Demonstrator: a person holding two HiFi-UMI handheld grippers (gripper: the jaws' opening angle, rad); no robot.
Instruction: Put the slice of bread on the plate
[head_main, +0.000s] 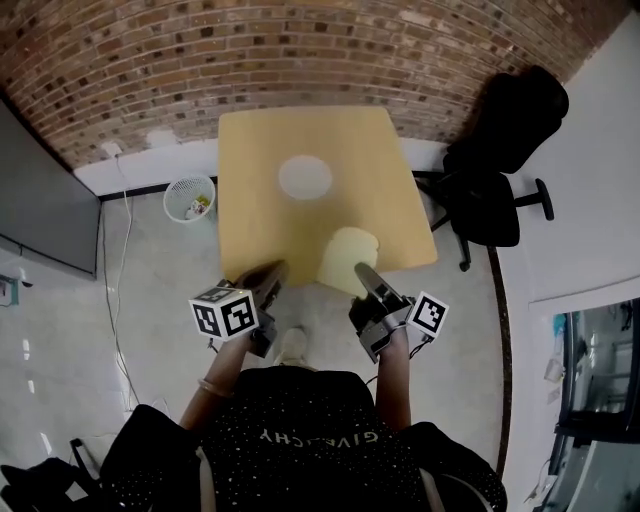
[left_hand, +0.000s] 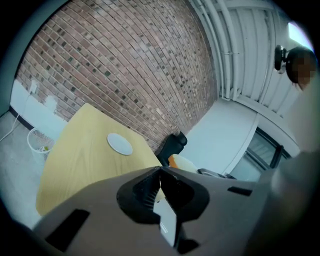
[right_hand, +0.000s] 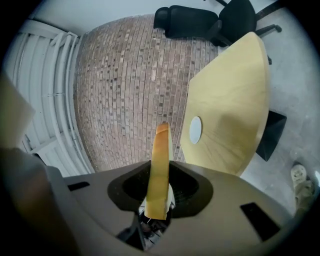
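Observation:
A square light-wood table stands ahead of me, with a round white plate near its middle. My right gripper is shut on the slice of bread, which hangs over the table's near edge. In the right gripper view the slice stands edge-on between the jaws, crust upward, and the plate lies beyond it. My left gripper is shut and holds nothing, just short of the table's near edge. The left gripper view shows its jaws meeting at the tip, the plate and the bread.
A white mesh wastebasket stands on the floor left of the table. A black office chair sits at the table's right side. A brick wall runs behind the table. My shoe shows on the grey floor between the grippers.

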